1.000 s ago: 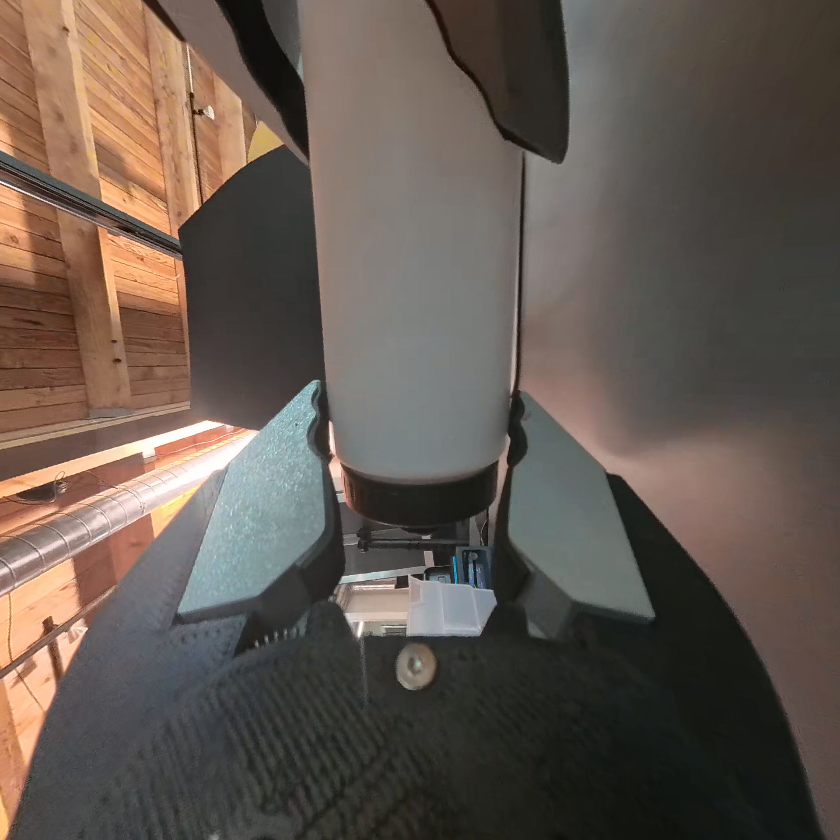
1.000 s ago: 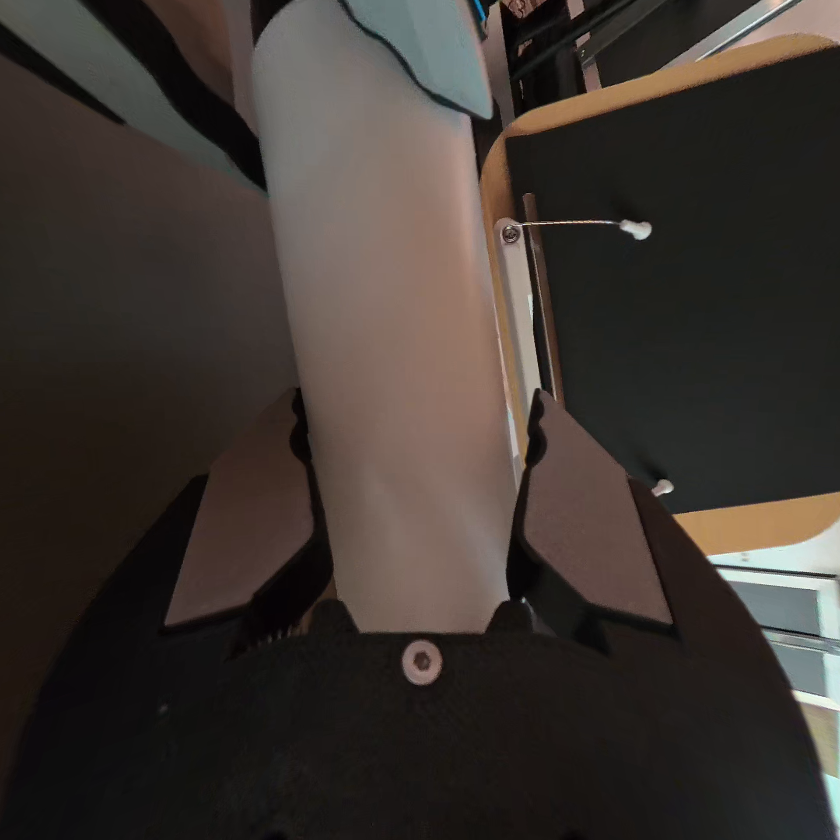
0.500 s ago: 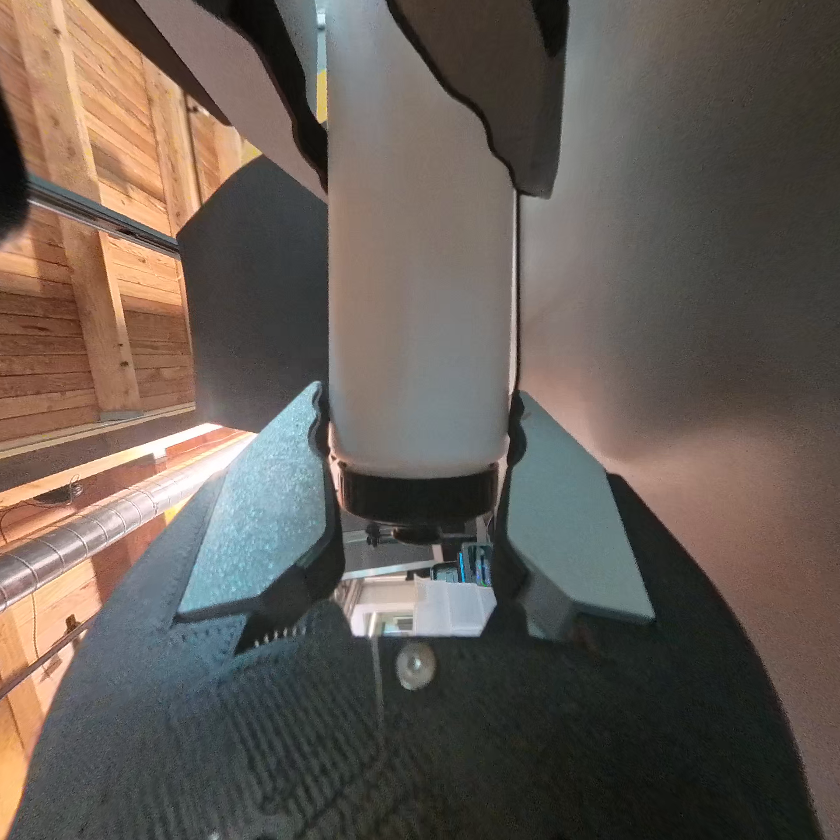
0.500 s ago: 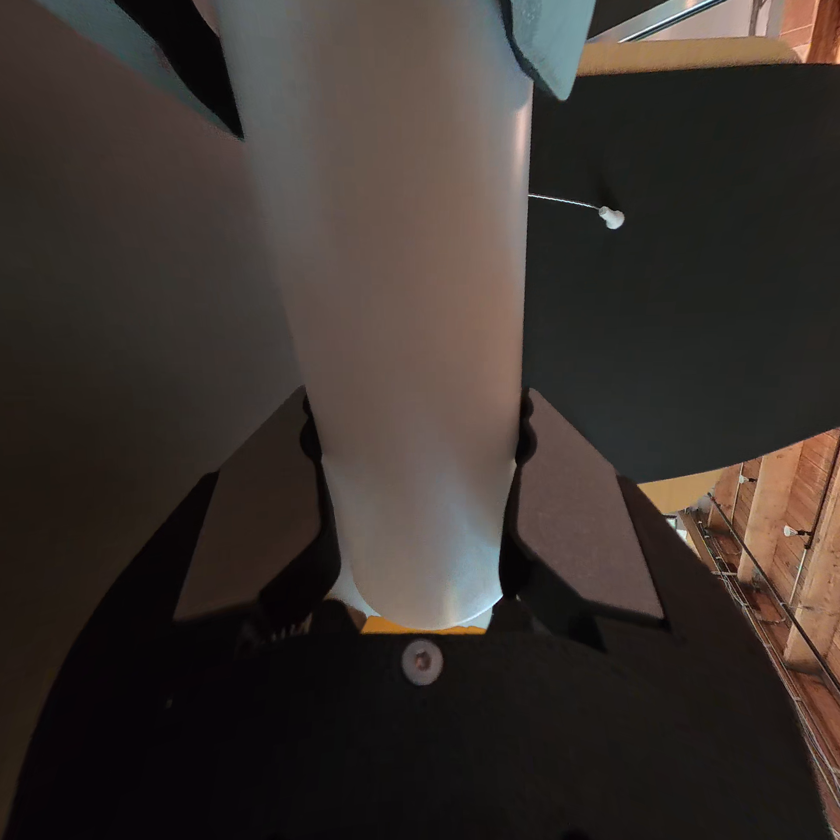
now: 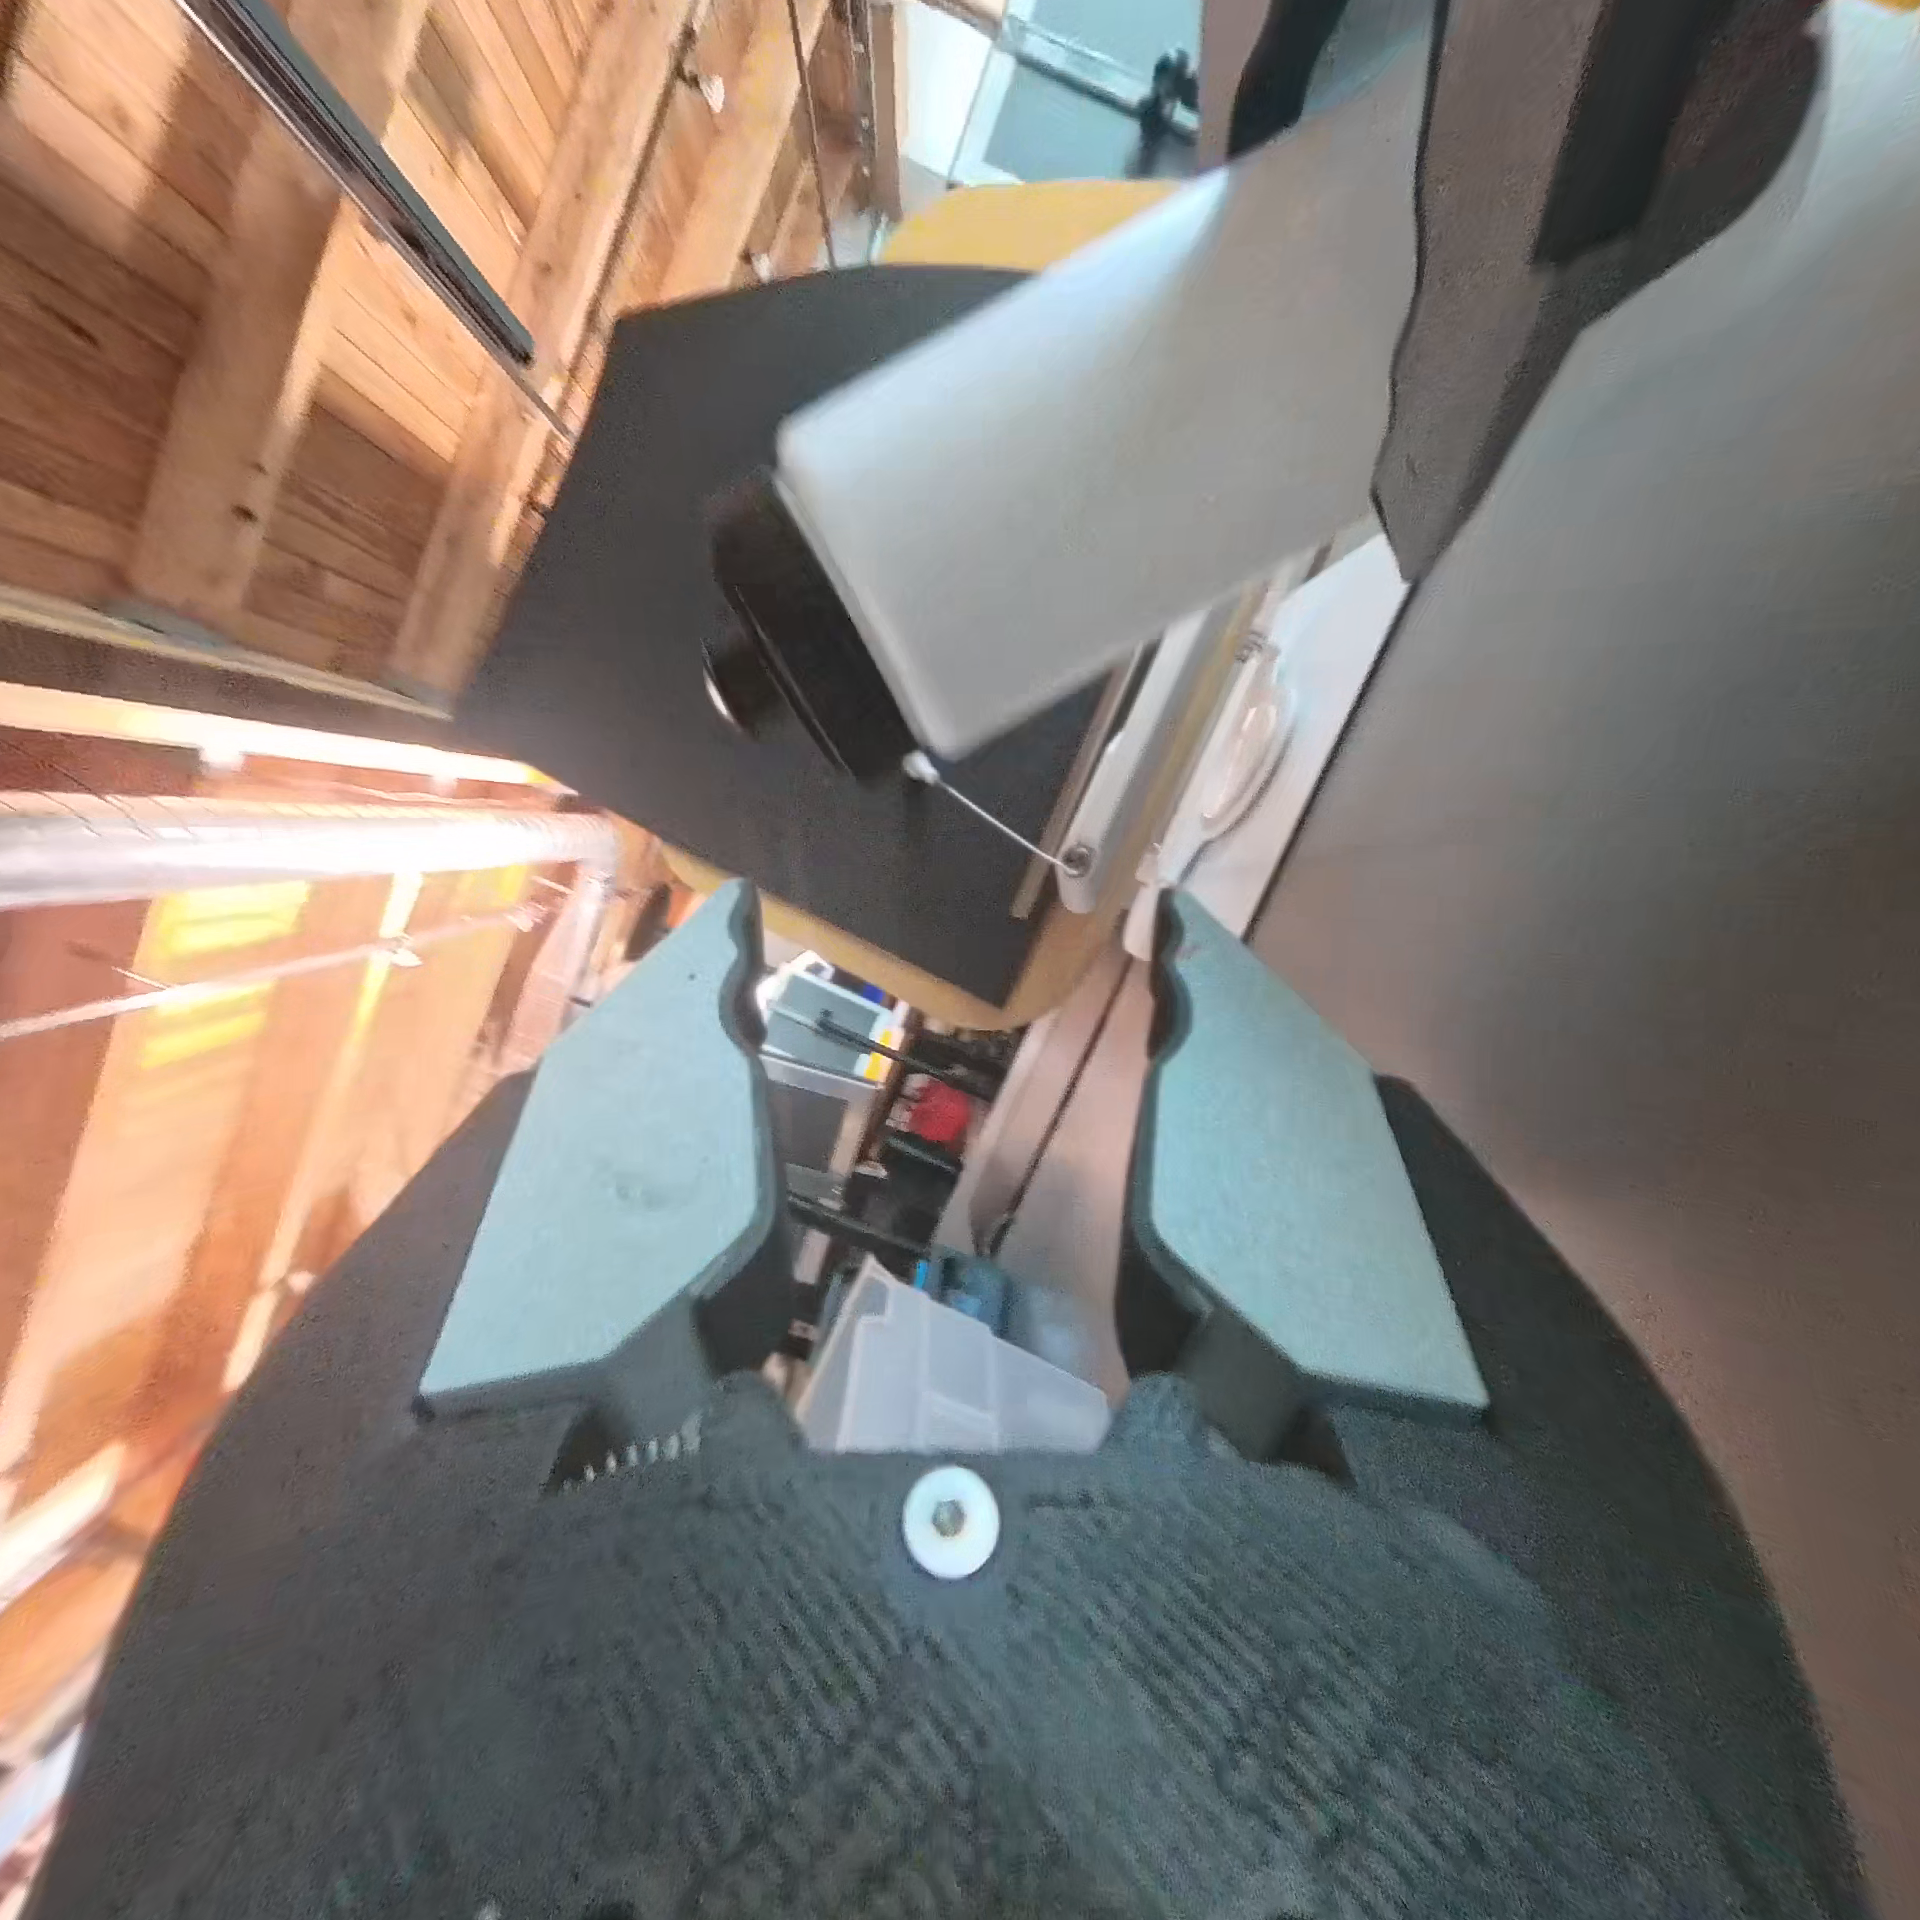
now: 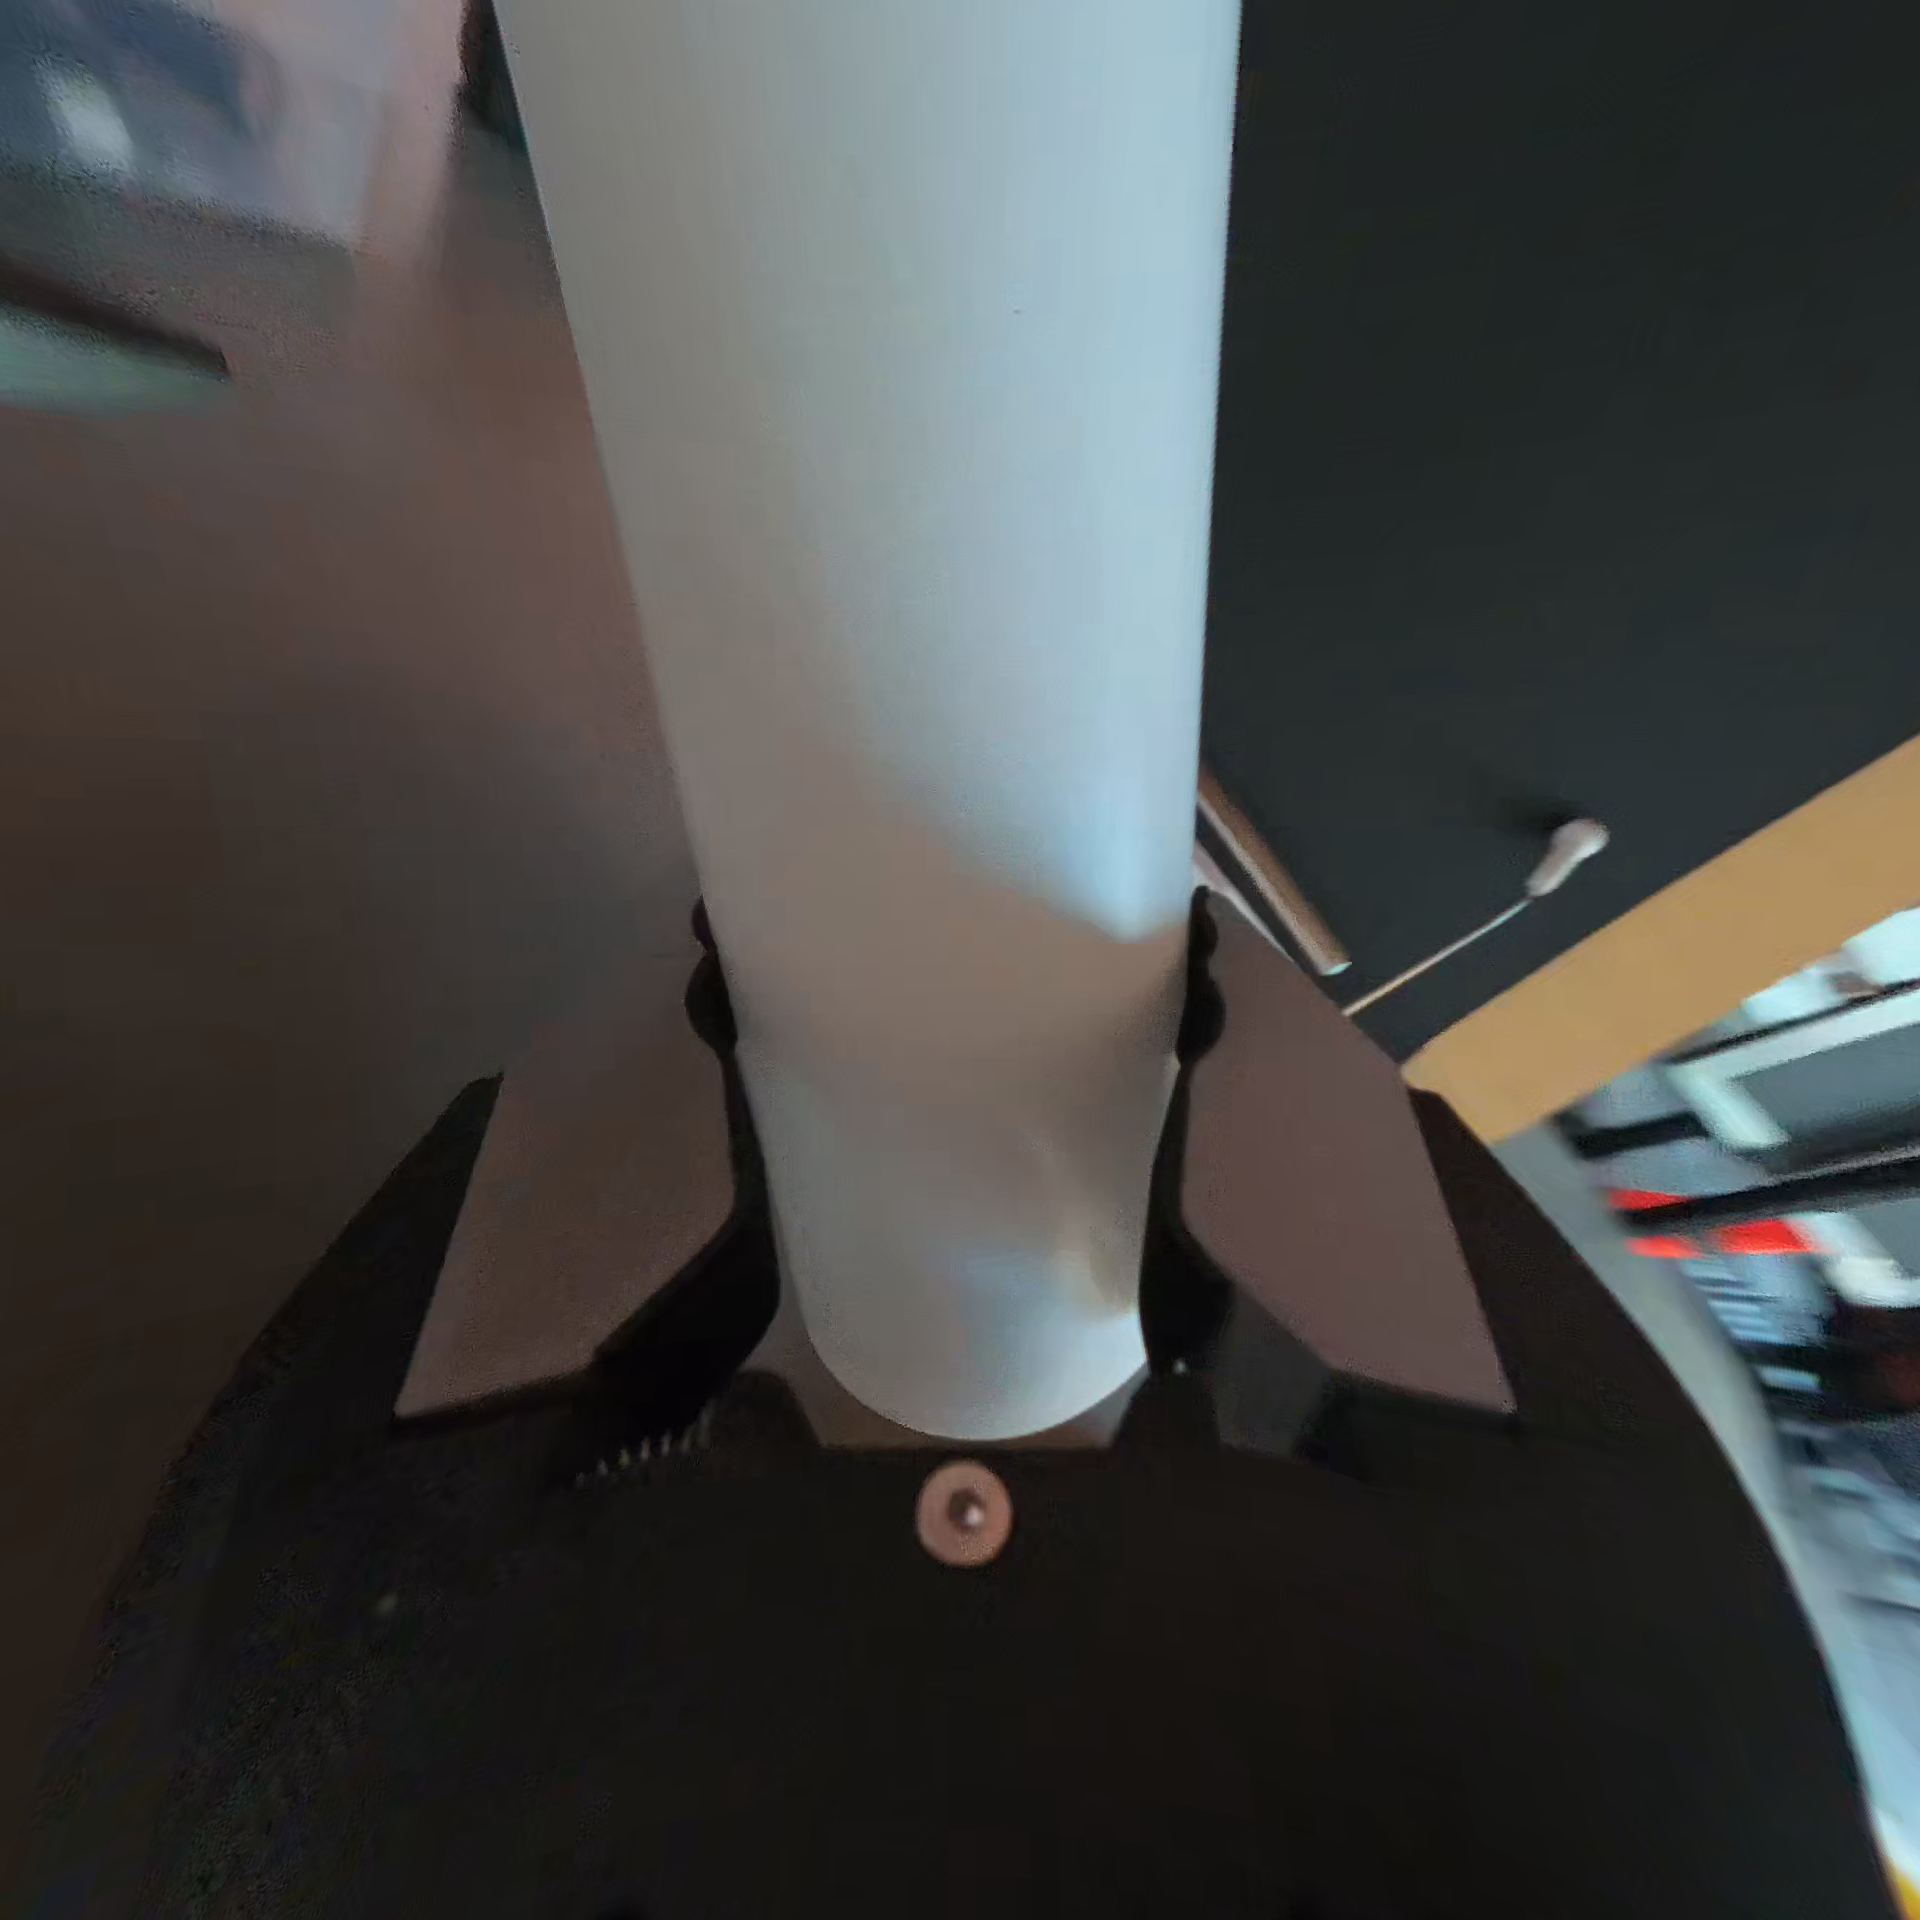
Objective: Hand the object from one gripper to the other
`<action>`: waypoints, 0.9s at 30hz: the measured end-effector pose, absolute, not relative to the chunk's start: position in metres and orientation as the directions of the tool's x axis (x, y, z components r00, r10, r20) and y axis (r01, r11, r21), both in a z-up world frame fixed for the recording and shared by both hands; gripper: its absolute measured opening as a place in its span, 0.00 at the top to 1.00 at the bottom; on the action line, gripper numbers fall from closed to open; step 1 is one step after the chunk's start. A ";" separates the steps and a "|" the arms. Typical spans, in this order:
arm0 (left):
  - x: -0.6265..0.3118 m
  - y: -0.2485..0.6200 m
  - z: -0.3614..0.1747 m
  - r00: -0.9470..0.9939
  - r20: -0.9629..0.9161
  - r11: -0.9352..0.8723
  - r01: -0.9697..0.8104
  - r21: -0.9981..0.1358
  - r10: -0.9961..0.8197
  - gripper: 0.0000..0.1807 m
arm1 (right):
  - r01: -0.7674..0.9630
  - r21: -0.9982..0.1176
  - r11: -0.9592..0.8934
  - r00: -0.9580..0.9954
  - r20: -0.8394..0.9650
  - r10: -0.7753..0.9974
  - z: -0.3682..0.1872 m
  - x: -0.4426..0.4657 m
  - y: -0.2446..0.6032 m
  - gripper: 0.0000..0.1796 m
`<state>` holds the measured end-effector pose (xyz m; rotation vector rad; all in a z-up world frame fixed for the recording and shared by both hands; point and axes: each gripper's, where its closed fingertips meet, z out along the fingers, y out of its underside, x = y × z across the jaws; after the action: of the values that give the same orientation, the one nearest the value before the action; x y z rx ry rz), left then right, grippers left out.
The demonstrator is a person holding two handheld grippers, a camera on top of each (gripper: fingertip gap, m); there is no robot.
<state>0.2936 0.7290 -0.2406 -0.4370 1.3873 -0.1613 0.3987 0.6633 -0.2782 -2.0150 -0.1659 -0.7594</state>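
The object is a white cylindrical bottle (image 6: 914,644) with a black cap (image 5: 790,634). My right gripper (image 6: 945,914) is shut on the bottle near its bottom end, one finger on each side. In the left wrist view the bottle (image 5: 1081,457) hangs tilted at the upper middle, its cap end pointing lower left, held by the right gripper's dark fingers (image 5: 1475,343) at the top right. My left gripper (image 5: 951,925) is open and empty, below the bottle and apart from it.
A black panel with a tan rim (image 5: 790,831) and a thin wire with a white knob (image 6: 1558,852) lies behind the bottle. A grey wall (image 5: 1662,831) fills the right. Wooden beams (image 5: 208,312) and a metal duct (image 5: 260,847) are at the left. Shelves with clutter (image 5: 925,1122) are far off.
My left gripper has let go of the bottle's cap end and drawn away from it. The bottle stays in my right gripper, now tilted in the left wrist view.
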 end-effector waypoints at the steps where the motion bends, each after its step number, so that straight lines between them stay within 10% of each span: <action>1: 0.295 0.733 -0.244 0.173 -0.905 0.897 -0.153 -0.414 -0.388 0.59 | 0.339 -0.791 -0.509 0.862 0.478 -0.169 -0.277 0.394 0.664 0.52; 6: 0.304 0.747 -0.277 0.046 -0.884 0.855 -0.236 -0.462 -0.465 0.54 | -0.084 -0.920 -0.384 0.990 -0.121 0.074 -0.266 0.349 0.662 0.52; 13: 0.305 0.739 -0.269 0.115 -0.972 0.946 -0.232 -0.227 -0.204 0.52 | -0.424 -0.701 -0.574 0.678 -0.665 0.312 -0.268 0.303 0.638 0.52; 27: 0.302 0.681 -0.276 0.171 -0.974 0.987 -0.089 0.136 0.150 0.50 | -0.310 -0.373 -0.874 0.384 -0.891 0.244 -0.315 0.236 0.630 0.51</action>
<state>0.3024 0.6806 -0.2760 0.0521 1.3893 0.1693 0.2359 0.6304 -0.3151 -2.1604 0.0568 1.5104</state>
